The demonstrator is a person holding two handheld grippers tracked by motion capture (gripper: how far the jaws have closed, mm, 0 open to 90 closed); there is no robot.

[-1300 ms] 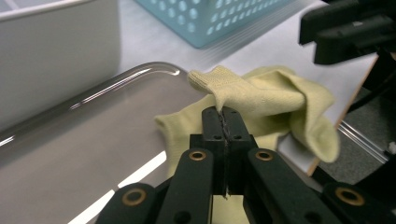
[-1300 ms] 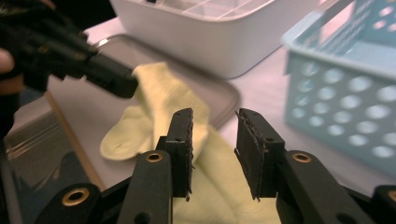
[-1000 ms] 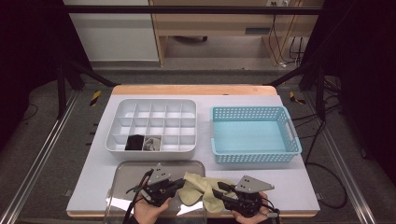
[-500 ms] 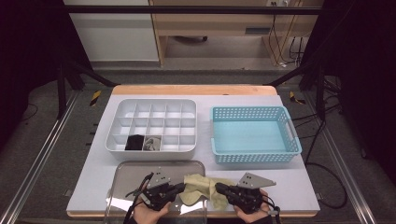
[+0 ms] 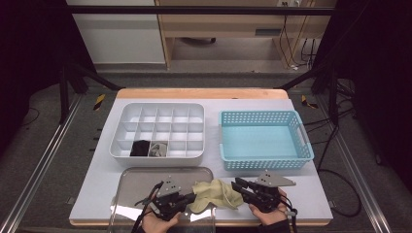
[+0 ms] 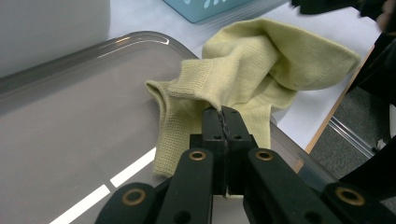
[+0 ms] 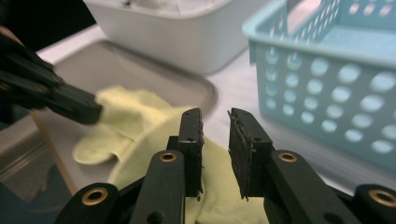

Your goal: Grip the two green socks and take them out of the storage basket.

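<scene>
The yellow-green sock lies crumpled at the near edge of the surface, partly over the right rim of the clear tray and partly on bare surface, in front of the white divided organizer and the blue basket. The left hand-held gripper is fully closed on the ribbed cuff of the sock, with fabric pinched between its pads. The right hand-held gripper stands just above the toe end with a narrow gap between its jaws and nothing gripped; its jaws have just been opening, with no fabric between them. The step in hand appears to be a 2-point grasp for folding. Keep the left pinch steady, lower the right hand-held gripper onto 1 layer edge at the far end, close fully, then draw the sock flat before folding.
</scene>
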